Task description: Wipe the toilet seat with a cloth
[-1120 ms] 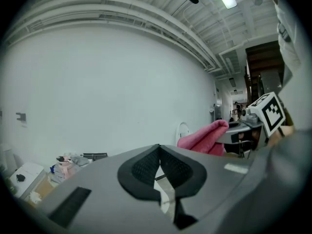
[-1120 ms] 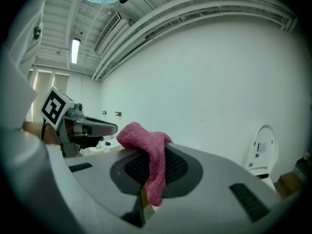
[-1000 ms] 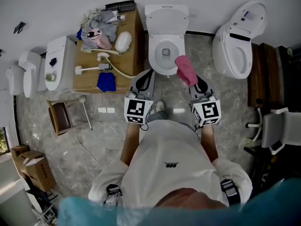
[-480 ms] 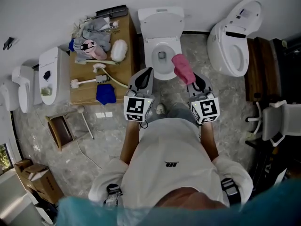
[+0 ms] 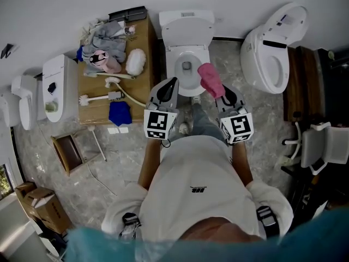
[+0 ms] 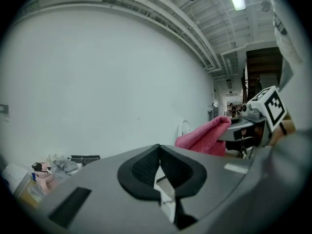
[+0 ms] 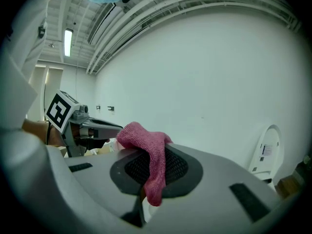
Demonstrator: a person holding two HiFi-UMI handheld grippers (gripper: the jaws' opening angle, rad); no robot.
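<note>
Two hand-held grippers hover at the front rim of the glossy white, oval toilet seat point(image 5: 179, 64). The right hand-held gripper point(image 5: 222, 94) clamps a fuzzy pink terry cloth point(image 5: 210, 79) above the seat's right edge. The left hand-held gripper point(image 5: 172, 83) is pinched together, empty.

From our head we look steeply down on the toilet point(image 5: 185, 26), top centre. Our 2 gripper cameras ride close behind their jaws, facing the white wall point(image 6: 97, 82); both show the pink cloth point(image 6: 202, 138).
</note>
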